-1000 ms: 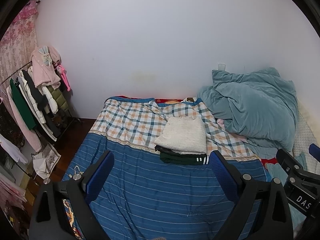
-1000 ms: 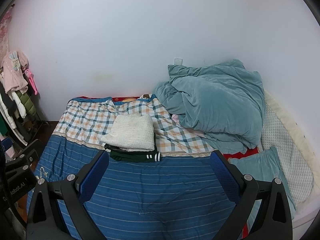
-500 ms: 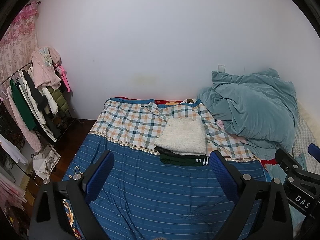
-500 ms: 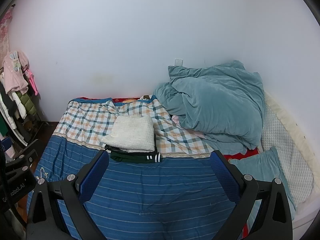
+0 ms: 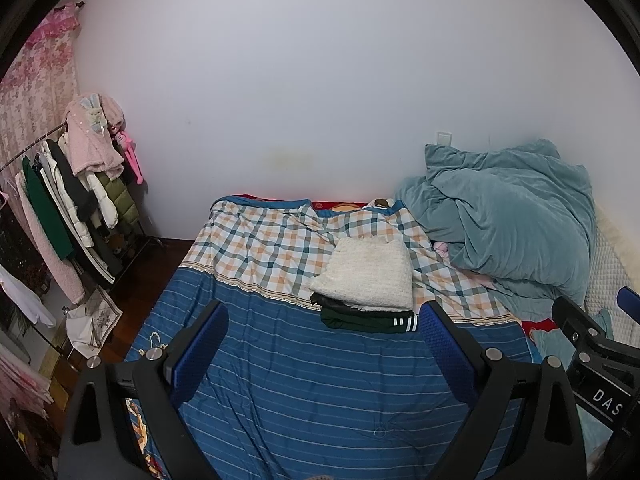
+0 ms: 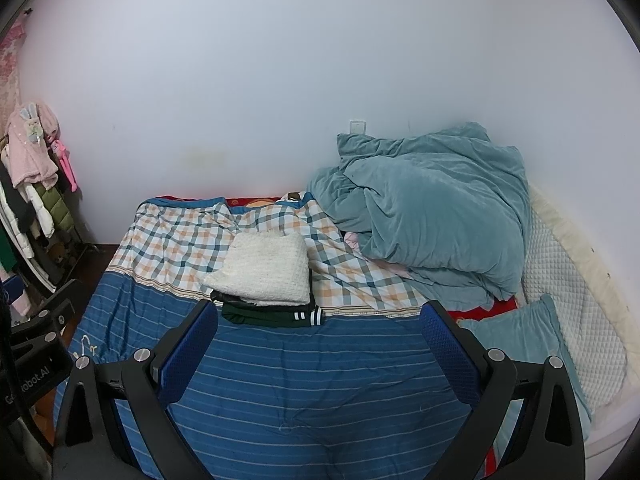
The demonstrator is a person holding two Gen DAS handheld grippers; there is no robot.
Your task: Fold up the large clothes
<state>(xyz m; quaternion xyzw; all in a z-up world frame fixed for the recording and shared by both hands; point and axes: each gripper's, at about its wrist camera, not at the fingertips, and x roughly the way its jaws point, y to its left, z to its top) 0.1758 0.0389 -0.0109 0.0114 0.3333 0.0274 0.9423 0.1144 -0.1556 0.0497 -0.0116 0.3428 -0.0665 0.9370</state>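
Note:
A folded cream knit garment (image 5: 368, 276) lies on top of folded dark green clothes with white stripes (image 5: 368, 320) in the middle of the bed (image 5: 300, 380). The stack also shows in the right wrist view, cream piece (image 6: 266, 270) over dark green piece (image 6: 276, 316). My left gripper (image 5: 324, 352) is open and empty, held above the blue striped cover in front of the stack. My right gripper (image 6: 320, 350) is open and empty, just right of it, at the same distance from the stack.
A crumpled teal duvet (image 5: 512, 220) is heaped at the bed's far right, with a teal pillow (image 6: 524, 344) and a white quilted pad (image 6: 568, 280) beside it. A clothes rack (image 5: 68, 208) with hanging coats stands left of the bed. A white wall is behind.
Both grippers have drifted very slightly; the view is almost unchanged. The stack and bedding have not moved.

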